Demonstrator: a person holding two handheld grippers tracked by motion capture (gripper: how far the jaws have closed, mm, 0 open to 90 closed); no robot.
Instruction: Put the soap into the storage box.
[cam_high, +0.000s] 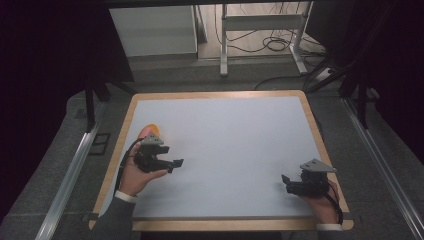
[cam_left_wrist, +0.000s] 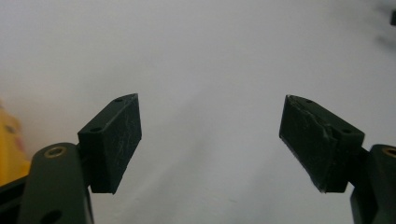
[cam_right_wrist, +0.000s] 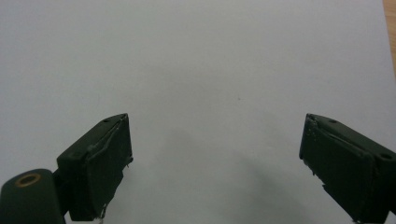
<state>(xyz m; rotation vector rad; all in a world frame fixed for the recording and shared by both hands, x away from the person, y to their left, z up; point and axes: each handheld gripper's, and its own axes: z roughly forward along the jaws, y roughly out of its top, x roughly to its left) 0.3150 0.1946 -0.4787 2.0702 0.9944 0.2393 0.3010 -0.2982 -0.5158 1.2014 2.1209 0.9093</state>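
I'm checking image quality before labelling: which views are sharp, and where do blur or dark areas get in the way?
High view: table evenly lit, surroundings very dark. Left gripper view: left gripper fairly sharp, orange-yellow object blurred at the edge. Right gripper view: right gripper sharp, with a soft shadow on the surface.

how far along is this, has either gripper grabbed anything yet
Nothing looks done yet. The left gripper and right gripper are both open and hold nothing, over the white table top. An orange-yellow object sits just behind the left hand, not gripped. Picking it up looks like what is left.
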